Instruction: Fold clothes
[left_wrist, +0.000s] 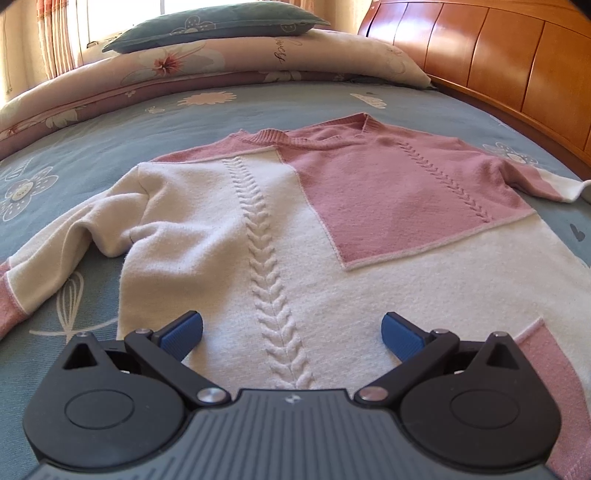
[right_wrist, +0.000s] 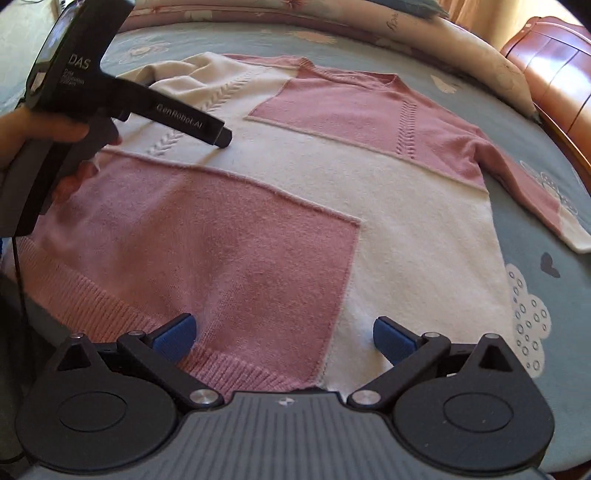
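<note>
A pink-and-cream knit sweater (left_wrist: 295, 221) lies spread flat, front up, on the blue flowered bed sheet (left_wrist: 74, 158), neckline toward the pillows. Only the left wrist view shows the head of the bed: a teal pillow (left_wrist: 218, 24) stacked on a floral pillow (left_wrist: 221, 59), with the wooden headboard (left_wrist: 498, 62) to the right and a curtain (left_wrist: 55, 33) at the upper left; it also shows the sweater's cream sleeve (left_wrist: 70, 243) bunched and bent at the left edge. The left gripper (left_wrist: 291, 332) hovers low over the cream body, jaws released and spread wide either side of the cable stitch, holding nothing. Only the right wrist view shows the ribbed pink hem (right_wrist: 110, 306), the straight pink sleeve (right_wrist: 524, 184) ending in a cream cuff, and the left gripper seen from outside, held by a hand (right_wrist: 33, 133), partly covering the sweater's upper left. The right gripper (right_wrist: 284, 334) hangs above the hem, jaws likewise released and empty.
</note>
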